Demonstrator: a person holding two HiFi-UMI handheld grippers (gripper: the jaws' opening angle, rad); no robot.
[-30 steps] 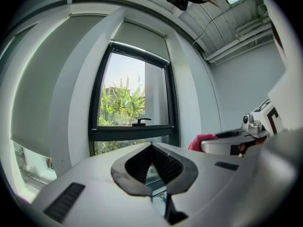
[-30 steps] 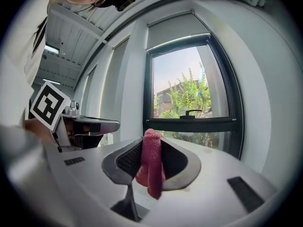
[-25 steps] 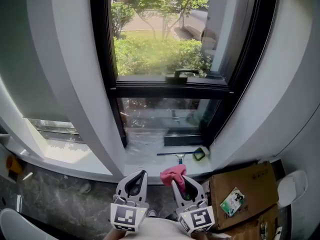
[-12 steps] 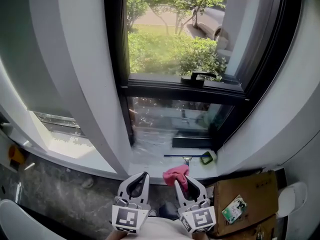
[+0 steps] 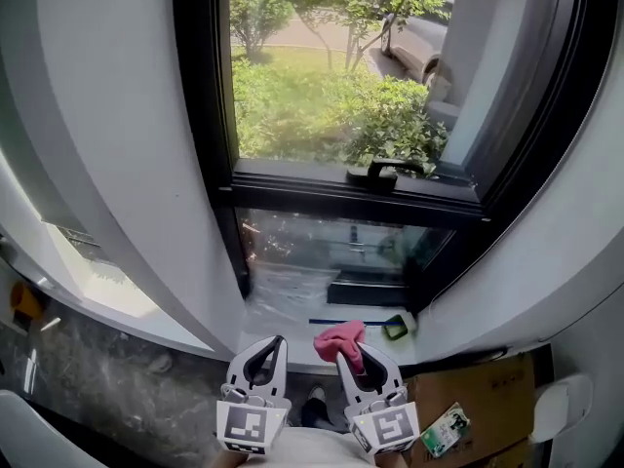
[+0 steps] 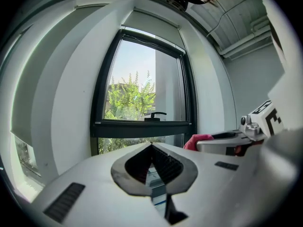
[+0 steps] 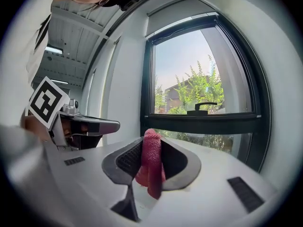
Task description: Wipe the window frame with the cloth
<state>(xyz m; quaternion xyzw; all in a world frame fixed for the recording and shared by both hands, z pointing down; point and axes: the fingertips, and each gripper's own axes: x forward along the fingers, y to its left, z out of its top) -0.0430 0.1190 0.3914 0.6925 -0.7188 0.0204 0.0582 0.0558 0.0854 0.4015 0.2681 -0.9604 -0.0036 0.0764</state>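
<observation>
Right gripper (image 7: 151, 138): fingers clenched on the pink cloth (image 7: 152, 167), which stands bunched upright between them, well short of the black window frame (image 5: 331, 188). Left gripper (image 6: 151, 148): fingers pressed together, holding nothing. Cloth judged light, soft and limp. The present mid-bunch hold looks adequate and leaves the protruding tuft free for wiping.

Black metal window frame (image 5: 346, 191) set between plain white walls (image 5: 117, 144). Black lever handle (image 5: 382, 171) sits on the frame's horizontal bar. Through the upper pane: sunlit green shrubs and lawn (image 5: 322, 105). Daylight is strong and falls on the pale window sill (image 5: 283, 305) below the lower pane. Dark grey marbled stone floor (image 5: 97, 388) at lower left. Brown cardboard box (image 5: 487, 388) at lower right, near the right-hand wall.
</observation>
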